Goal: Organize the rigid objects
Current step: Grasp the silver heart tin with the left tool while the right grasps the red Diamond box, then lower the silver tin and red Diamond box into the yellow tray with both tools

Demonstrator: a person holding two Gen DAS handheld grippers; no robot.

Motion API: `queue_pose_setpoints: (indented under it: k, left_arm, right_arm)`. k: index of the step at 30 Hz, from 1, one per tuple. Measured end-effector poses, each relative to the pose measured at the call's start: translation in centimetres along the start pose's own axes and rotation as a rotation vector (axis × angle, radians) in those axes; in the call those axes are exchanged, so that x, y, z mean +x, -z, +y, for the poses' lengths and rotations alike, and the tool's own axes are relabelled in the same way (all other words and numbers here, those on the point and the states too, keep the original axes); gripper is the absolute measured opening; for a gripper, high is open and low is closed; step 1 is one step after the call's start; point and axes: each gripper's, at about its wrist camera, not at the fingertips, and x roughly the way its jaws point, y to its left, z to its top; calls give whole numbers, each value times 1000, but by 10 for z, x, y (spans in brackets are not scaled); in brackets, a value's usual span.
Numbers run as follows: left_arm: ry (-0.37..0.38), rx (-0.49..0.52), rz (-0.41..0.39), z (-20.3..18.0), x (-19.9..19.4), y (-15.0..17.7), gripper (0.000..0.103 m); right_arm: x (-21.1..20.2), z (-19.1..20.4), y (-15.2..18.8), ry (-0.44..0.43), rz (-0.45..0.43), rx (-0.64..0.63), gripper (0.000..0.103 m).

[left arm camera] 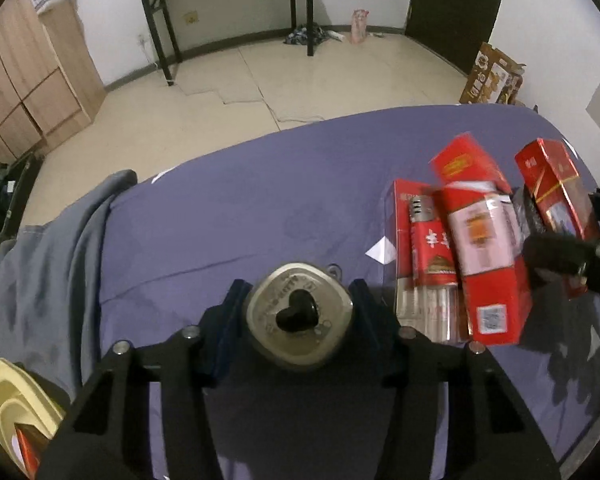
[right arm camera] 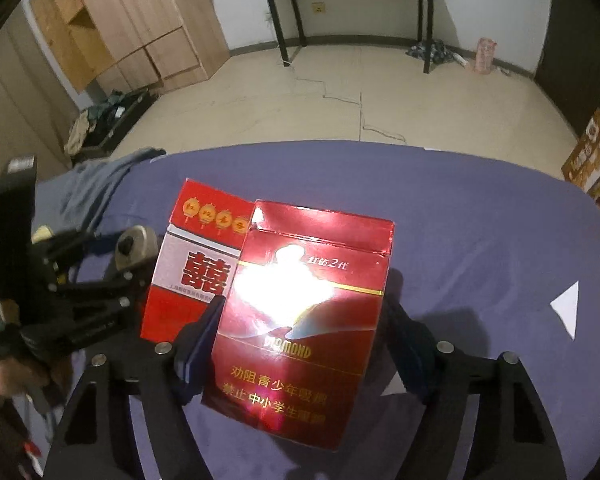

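Note:
My left gripper (left arm camera: 300, 292) is shut on a small metal can (left arm camera: 300, 316) with a heart-shaped hole in its lid, standing on the purple cloth (left arm camera: 228, 216). To its right lie a clear box (left arm camera: 404, 248) with a red lighter (left arm camera: 428, 240) on it and a red-and-white cigarette pack (left arm camera: 484, 252). My right gripper (right arm camera: 304, 304) is shut on a glossy red Diamond pack (right arm camera: 304, 320), one pad on each side. The red-and-white pack (right arm camera: 192, 264) lies just left of it. Further left, the left gripper (right arm camera: 128, 264) shows with the can (right arm camera: 134, 246).
A grey garment (left arm camera: 48, 280) is bunched at the cloth's left edge, with a pale yellow object (left arm camera: 16, 396) below it. White paper scraps (right arm camera: 566, 306) lie on the right. Beyond the table are a black folding table (left arm camera: 228, 4), wooden cabinets (left arm camera: 32, 80) and a cardboard box (left arm camera: 494, 78).

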Motion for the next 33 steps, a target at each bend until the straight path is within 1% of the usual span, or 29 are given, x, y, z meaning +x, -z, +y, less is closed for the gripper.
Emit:
queue_pose_setpoints:
  k: [1, 3, 5, 9, 11, 13, 15, 16, 18, 19, 20, 22, 23, 24, 26, 28, 31, 33]
  left_arm:
    - [-8, 1, -10, -1, -2, 2, 53]
    - [-9, -13, -18, -1, -7, 5, 53]
    - [-6, -52, -24, 4, -15, 9, 53]
    - [3, -86, -55, 20, -47, 15, 53]
    - [14, -132, -80, 36, -71, 22, 53]
    - [13, -178, -110, 56, -101, 32, 53]
    - [-3, -216, -139, 80, -128, 43, 53]
    - [-16, -243, -148, 95, -142, 51, 53]
    - [-57, -287, -157, 122, -165, 68, 53]
    - [-93, -316, -164, 140, -179, 81, 53]
    - [-109, -335, -170, 148, -186, 89, 53]
    - [-134, -414, -189, 178, -206, 117, 53]
    - [-143, -440, -188, 187, -211, 126, 53]
    - [-156, -472, -182, 198, -214, 138, 53]
    - [-176, -524, -173, 214, -220, 162, 53]
    - [-163, -562, -165, 221, -219, 177, 53]
    - [-157, -586, -164, 224, -214, 186, 53]
    - [-150, -587, -145, 224, -210, 183, 53]
  right_arm:
    - [-2, -1, 1, -5, -4, 8, 68]
    - [-8, -10, 2, -17, -15, 21, 68]
    - [-17, -19, 4, -35, -38, 34, 68]
    - [-35, -34, 10, -29, -61, 29, 68]
    - [-53, -37, 12, -33, -93, 17, 68]
    - [-68, -32, 12, -64, -119, -7, 68]
    - [-80, -18, 9, -103, -124, -47, 68]
    - [-83, -14, 7, -118, -123, -59, 68]
    - [-86, 0, 2, -192, -122, -92, 68]
    - [-87, 6, -1, -209, -121, -101, 68]
    - [-85, 10, -3, -215, -114, -112, 68]
    - [-79, 18, -4, -185, -92, -148, 68]
    - [-77, 16, -3, -156, -94, -162, 68]
    - [-73, 11, 3, -108, -94, -182, 68]
    - [-65, -10, 11, -62, -58, -165, 68]
    - [-59, -41, 28, -15, -28, -105, 68]
    - [-46, -70, 45, 61, 0, -89, 68]
    - [-31, -79, 52, 75, 36, -73, 69]
